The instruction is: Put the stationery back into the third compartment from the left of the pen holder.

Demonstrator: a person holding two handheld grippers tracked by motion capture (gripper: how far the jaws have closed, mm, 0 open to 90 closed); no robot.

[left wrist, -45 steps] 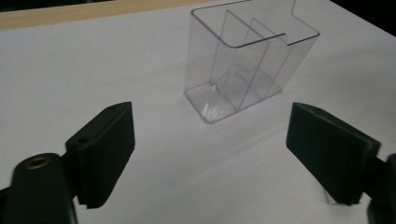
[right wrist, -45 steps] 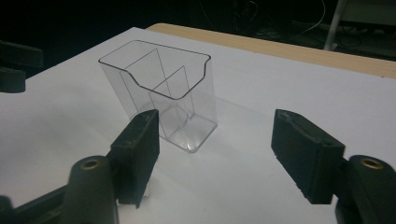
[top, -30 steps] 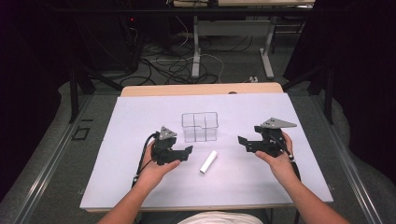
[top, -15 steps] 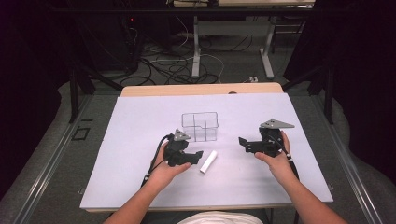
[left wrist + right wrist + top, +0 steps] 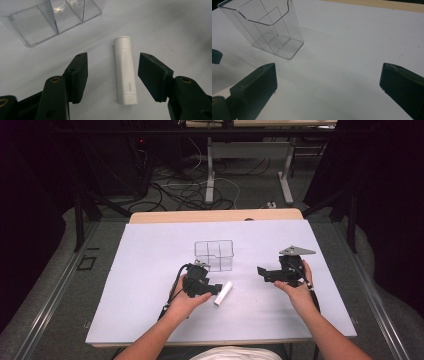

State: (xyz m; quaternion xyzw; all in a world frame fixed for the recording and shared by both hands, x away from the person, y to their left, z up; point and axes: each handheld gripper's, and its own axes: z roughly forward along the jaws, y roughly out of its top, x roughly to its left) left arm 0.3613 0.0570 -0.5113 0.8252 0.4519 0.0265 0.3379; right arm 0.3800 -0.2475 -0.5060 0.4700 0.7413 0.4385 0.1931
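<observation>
While the left hand-held gripper [image 5: 218, 290] sits low over the white sheet [image 5: 150, 265] that covers the desk [image 5: 215, 215], its jaws have just been closing and now stand about half open around a white tube [image 5: 223, 293]. In the left gripper view the white tube [image 5: 125, 71] lies flat between the two black jaws, nearer the right jaw than the left, with a gap on each side, so neither pad presses on it. Its long axis runs along the gripper's own line of sight: the capped, flanged end points away from the gripper toward the clear box, and the squared end with small grey lettering lies nearest the camera. From the high view the tube lies slanted on the sheet, its far end tipped up and to the right, just in front of the clear plastic organizer [image 5: 214, 255].

That organizer [image 5: 50, 17] stands upright near the middle of the sheet, divided into compartments by thin clear walls, apart from the tube.

Farther right, the right hand-held gripper [image 5: 262, 271] is held above the sheet, well apart from the tube, pointing left toward the organizer [image 5: 265, 30]. Its jaws have just been opening and stand at their widest with nothing between them but bare sheet.
</observation>
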